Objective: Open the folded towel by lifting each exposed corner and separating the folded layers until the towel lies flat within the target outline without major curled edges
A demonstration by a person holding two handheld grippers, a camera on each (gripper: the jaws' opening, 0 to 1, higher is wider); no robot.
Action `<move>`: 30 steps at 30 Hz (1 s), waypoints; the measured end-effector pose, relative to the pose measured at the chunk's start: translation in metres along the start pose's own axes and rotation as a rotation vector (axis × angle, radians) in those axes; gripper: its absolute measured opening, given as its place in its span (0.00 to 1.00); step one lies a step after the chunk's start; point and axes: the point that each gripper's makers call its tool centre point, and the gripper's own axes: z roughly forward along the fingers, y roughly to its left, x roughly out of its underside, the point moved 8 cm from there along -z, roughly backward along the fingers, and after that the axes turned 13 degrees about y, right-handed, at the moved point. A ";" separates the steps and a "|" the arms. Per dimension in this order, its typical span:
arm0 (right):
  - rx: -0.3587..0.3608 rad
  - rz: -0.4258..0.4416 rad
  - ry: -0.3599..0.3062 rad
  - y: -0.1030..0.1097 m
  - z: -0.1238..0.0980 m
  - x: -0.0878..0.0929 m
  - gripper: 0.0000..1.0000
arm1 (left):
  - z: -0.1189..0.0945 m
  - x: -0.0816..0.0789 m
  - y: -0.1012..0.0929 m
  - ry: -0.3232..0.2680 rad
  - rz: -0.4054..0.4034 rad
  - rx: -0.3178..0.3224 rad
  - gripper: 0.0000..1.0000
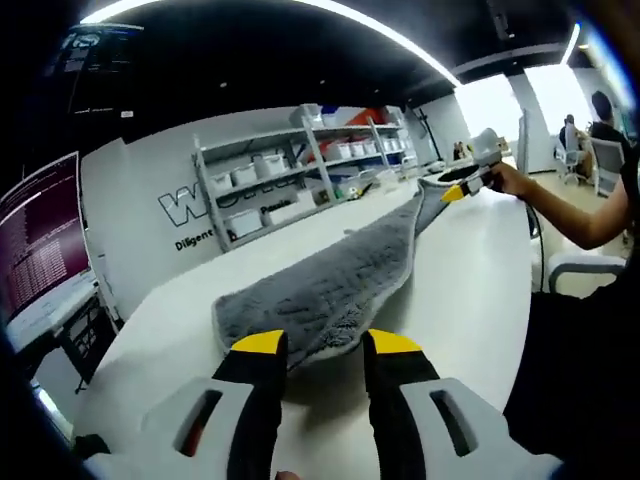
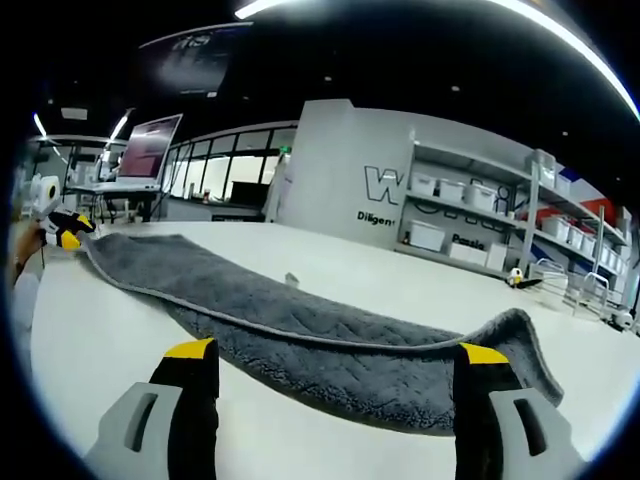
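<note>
Stretching along the white table (image 1: pixel 470 270), the grey towel (image 1: pixel 330 290) remains a narrow doubled strip, unfolding apparently incomplete. Left gripper (image 1: pixel 315 345) jaws open before its near end; right gripper (image 2: pixel 335 355) jaws wide apart, gripping nothing.

The towel (image 1: pixel 330 285) (image 2: pixel 300 325) is grey and plush, with a stitched wavy pattern in its pile and a smooth bound hem along its edge. It lies stretched into a long, narrow band across the white table (image 1: pixel 470 270) (image 2: pixel 90 320) — still doubled lengthwise, it seems, though the layers are hard to separate by eye. In the right gripper view the near end rises in a curled hump — its corner lifted off the surface. The rest lies low and fairly smooth.
</note>
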 end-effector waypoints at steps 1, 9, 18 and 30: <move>-0.001 0.001 0.000 0.000 0.000 0.000 0.99 | -0.001 -0.001 -0.001 -0.003 -0.004 0.007 0.34; -0.003 -0.001 0.002 0.001 0.000 0.000 0.99 | -0.001 -0.014 -0.012 -0.101 -0.074 0.106 0.65; -0.003 -0.001 0.001 0.001 0.000 0.000 0.99 | 0.021 -0.029 -0.025 -0.104 -0.062 0.075 0.98; -0.017 -0.027 -0.004 0.001 0.002 -0.004 0.99 | 0.049 -0.054 -0.047 -0.169 -0.109 0.131 0.99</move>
